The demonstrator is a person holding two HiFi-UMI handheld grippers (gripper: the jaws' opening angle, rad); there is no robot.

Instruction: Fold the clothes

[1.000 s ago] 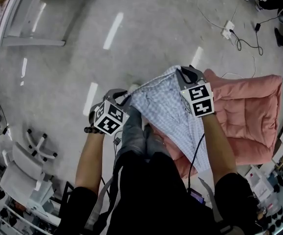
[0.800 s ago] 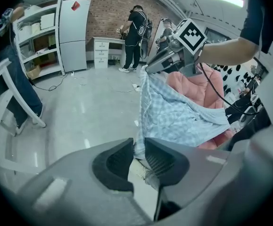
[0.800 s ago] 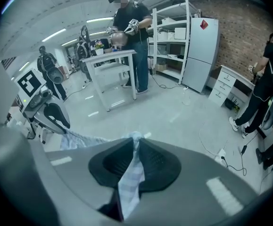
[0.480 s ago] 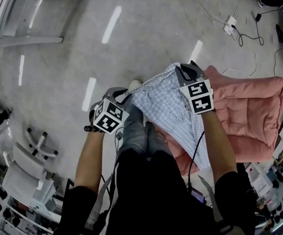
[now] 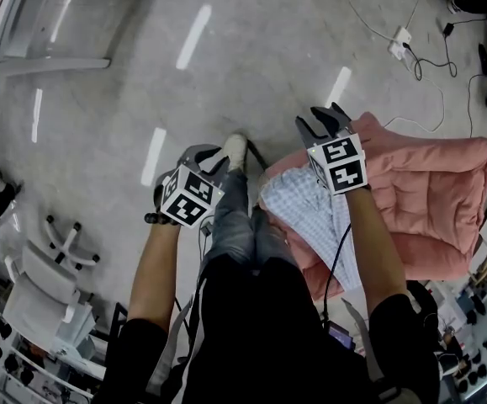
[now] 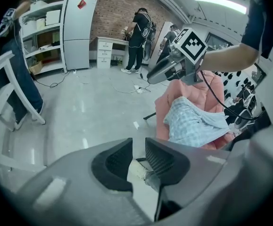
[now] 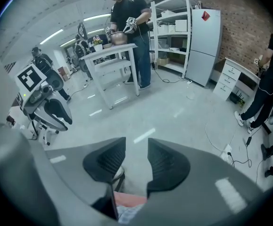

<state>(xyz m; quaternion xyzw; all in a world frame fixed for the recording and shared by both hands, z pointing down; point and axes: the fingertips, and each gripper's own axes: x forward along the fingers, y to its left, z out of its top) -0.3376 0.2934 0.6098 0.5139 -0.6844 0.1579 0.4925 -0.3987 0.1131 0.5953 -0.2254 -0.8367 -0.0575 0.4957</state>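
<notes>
On the pink cushion (image 5: 428,200) at my right, the checked shirt (image 5: 306,213) lies bunched up, clear of both sets of jaws. My right hand-held gripper (image 5: 325,123) hangs over its far edge, jaws just opened to a medium gap, nothing between them. Left hand-held gripper (image 5: 214,160) sits apart over the floor (image 5: 100,124) by my shoe (image 5: 235,150), jaws at a narrow gap, holding nothing.
</notes>
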